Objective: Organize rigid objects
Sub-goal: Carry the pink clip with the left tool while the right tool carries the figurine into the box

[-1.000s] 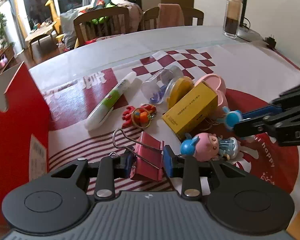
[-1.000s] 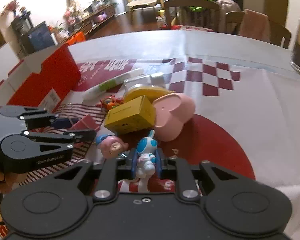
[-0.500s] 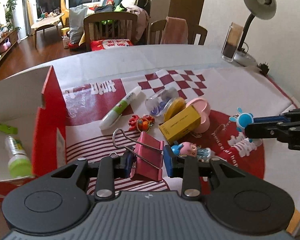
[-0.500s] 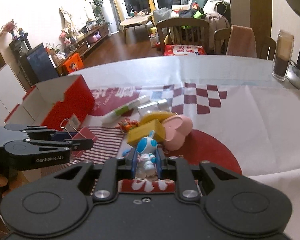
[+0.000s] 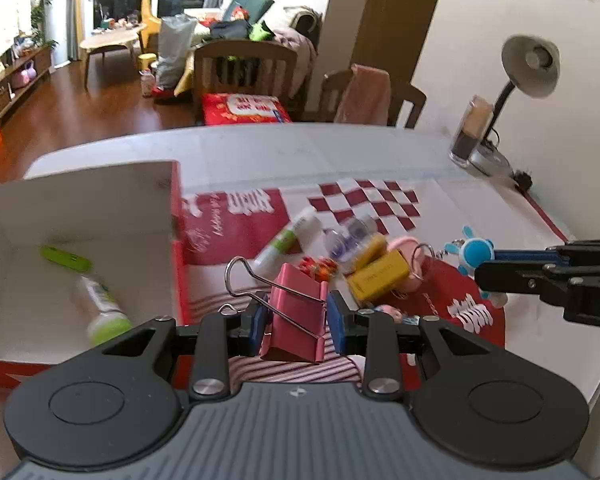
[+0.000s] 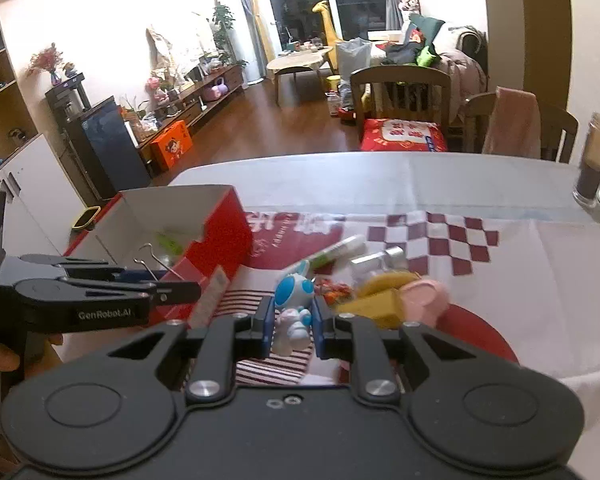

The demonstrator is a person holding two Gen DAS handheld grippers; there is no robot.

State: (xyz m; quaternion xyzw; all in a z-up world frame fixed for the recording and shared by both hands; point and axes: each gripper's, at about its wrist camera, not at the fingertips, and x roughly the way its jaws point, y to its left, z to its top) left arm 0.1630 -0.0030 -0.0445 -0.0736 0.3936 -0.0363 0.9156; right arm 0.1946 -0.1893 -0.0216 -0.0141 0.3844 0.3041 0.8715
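My left gripper [image 5: 296,318] is shut on a pink binder clip [image 5: 294,316] with wire handles, held above the table. My right gripper [image 6: 291,322] is shut on a small blue-and-white robot figure [image 6: 294,312]; from the left wrist view that figure [image 5: 474,252] hangs at the right, pinched by the right gripper [image 5: 496,264]. The left gripper [image 6: 168,286] also shows at the left of the right wrist view, over the box. An open red box [image 5: 176,240] with a white inside stands at the left, holding a green marker [image 5: 66,259] and a glue bottle [image 5: 102,308].
Still on the cloth lie a white-green tube [image 5: 288,238], a clear bottle [image 5: 350,236], a yellow box [image 5: 378,276], a pink heart-shaped case [image 6: 424,300], a red keychain [image 5: 318,268] and a pink-haired doll [image 5: 392,314]. A desk lamp [image 5: 530,66] and a jar [image 5: 470,132] stand back right. Chairs line the far edge.
Both grippers have risen well above the table with their objects still held. The red box has come into full view at the left, and the pile on the cloth looks smaller and farther.
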